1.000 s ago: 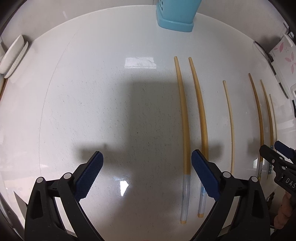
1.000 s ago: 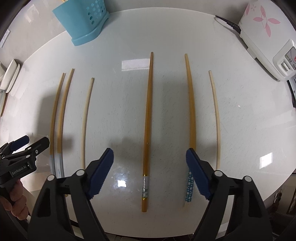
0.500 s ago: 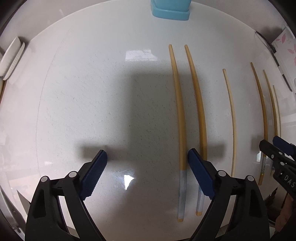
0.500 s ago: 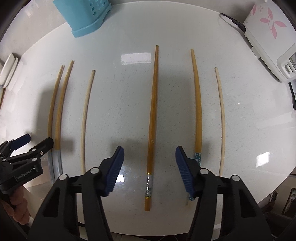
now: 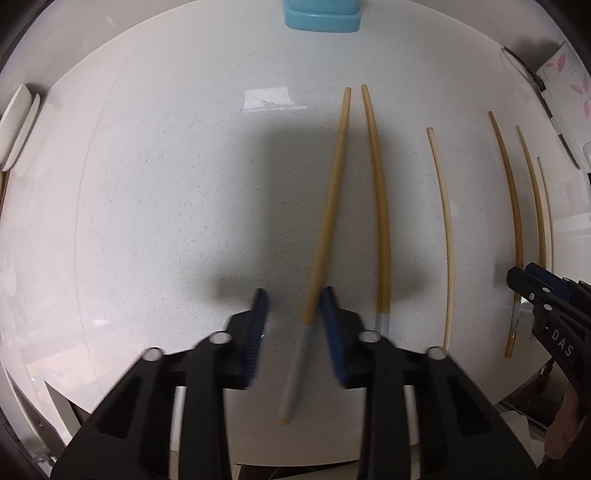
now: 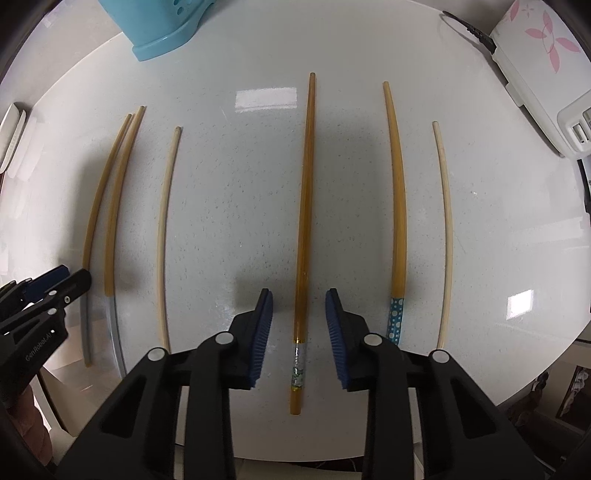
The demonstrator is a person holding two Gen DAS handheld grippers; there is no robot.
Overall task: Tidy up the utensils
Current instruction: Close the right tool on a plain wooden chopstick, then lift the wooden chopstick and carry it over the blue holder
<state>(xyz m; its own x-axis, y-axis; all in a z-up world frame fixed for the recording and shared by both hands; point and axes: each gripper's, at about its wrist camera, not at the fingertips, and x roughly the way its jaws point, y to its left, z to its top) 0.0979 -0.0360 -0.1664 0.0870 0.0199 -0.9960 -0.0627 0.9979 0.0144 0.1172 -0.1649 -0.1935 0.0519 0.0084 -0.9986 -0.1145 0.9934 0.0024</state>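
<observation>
While both grippers point down at the white table, their jaws are closing around chopsticks.
Left gripper: right pad touches a tilted grey-ended chopstick, ungrasped. Right gripper: amber chopstick between pads, untouched. Table bare toward 9 o'clock; blue holder at 11.

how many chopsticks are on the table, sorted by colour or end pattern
amber chopsticks with grey ends: 2
pale cream chopsticks: 2
amber chopstick with a silver patterned band: 1
amber chopstick with a blue polka-dot end: 1
total: 6
</observation>
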